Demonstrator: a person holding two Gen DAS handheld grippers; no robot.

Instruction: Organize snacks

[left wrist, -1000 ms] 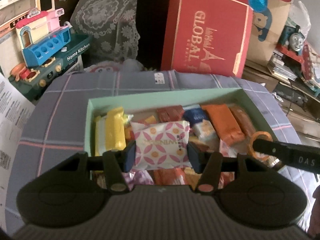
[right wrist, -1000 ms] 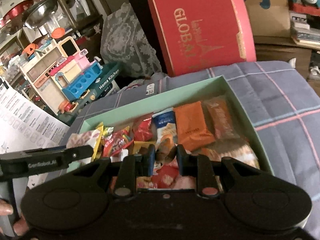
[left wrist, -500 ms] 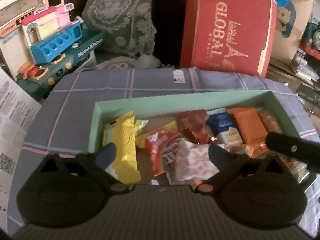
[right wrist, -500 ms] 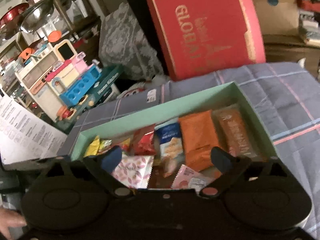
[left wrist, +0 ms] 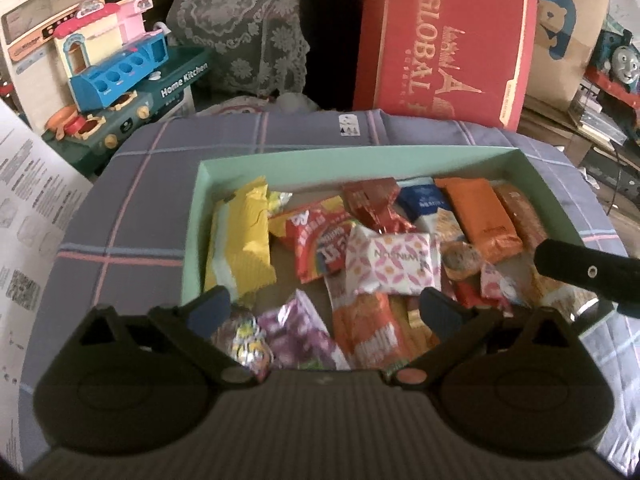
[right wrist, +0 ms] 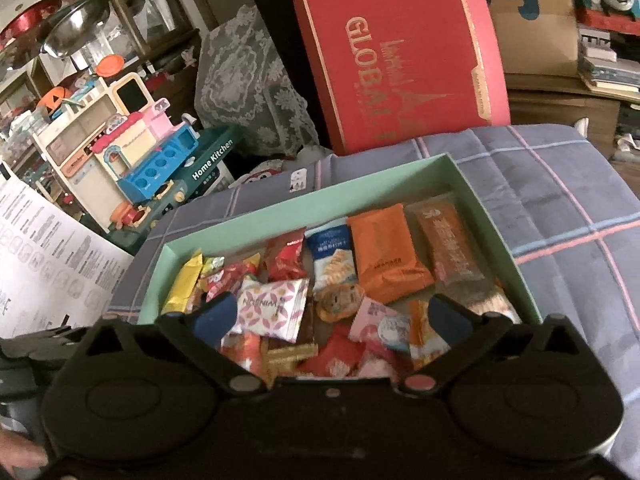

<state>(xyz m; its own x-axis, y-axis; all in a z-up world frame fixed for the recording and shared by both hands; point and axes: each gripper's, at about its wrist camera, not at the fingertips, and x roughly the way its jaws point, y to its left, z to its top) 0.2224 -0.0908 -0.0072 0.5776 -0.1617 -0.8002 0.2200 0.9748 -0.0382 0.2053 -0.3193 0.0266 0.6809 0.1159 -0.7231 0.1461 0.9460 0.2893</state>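
Both the left gripper [left wrist: 324,310] and right gripper [right wrist: 332,316] hang wide and empty over the green box [left wrist: 360,162], jaws just opened after release; next, apparently, select another snack.

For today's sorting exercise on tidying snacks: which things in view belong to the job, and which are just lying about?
Part of the job:
- green box
- pink-patterned packet
- orange packet
- yellow packet

Just lying about:
- red gift box
- toy kitchen
- printed sheet

Snacks [left wrist: 388,266] in box [left wrist: 344,164], on cloth [left wrist: 132,216].
Behind box: carton [left wrist: 448,40], upright. Toy kitchen [left wrist: 112,76] back left; paper sheet [left wrist: 24,216] at far left.
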